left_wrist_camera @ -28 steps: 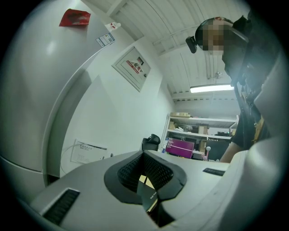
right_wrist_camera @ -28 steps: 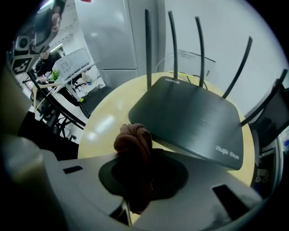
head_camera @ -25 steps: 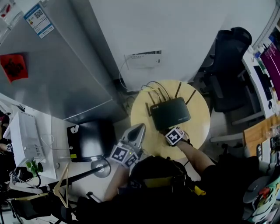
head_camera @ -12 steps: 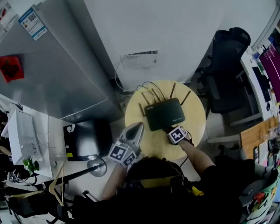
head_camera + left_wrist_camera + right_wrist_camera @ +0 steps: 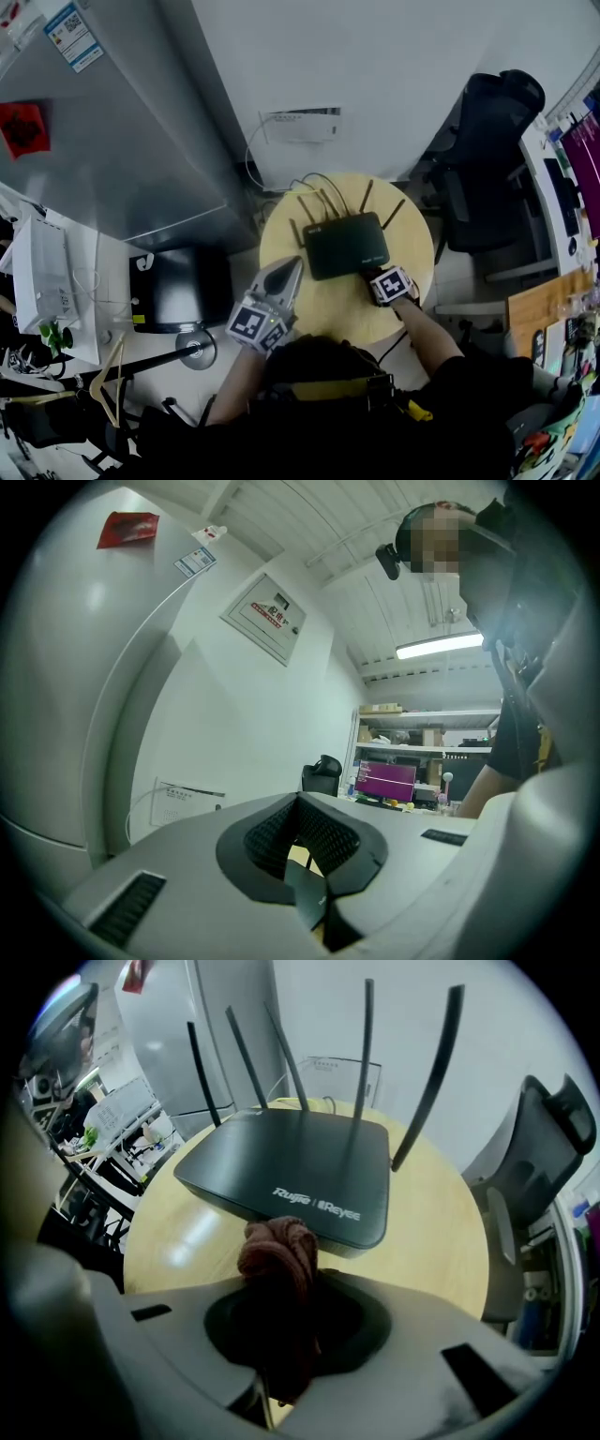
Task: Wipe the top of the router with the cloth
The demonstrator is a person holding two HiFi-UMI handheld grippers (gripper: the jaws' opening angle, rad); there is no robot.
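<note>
A black router (image 5: 345, 246) with several upright antennas lies on a round yellow table (image 5: 319, 305). In the right gripper view the router (image 5: 291, 1176) is just ahead, its top bare. My right gripper (image 5: 378, 273) sits at the router's near right edge, shut on a bunched reddish-brown cloth (image 5: 278, 1246) that sticks out between the jaws of the right gripper (image 5: 281, 1274) and nearly touches the router's front edge. My left gripper (image 5: 287, 275) hovers over the table's left side, jaws together and holding nothing. In its own view the left gripper (image 5: 305, 855) points up toward the wall.
A black office chair (image 5: 487, 150) stands right of the table. A tall grey cabinet (image 5: 103, 141) and a black box (image 5: 183, 286) are to the left. A white wall box (image 5: 300, 125) with cables hangs behind. Desks with clutter flank both sides.
My right gripper with the cloth has slid to the right along the router's near edge. The left gripper has barely moved.
</note>
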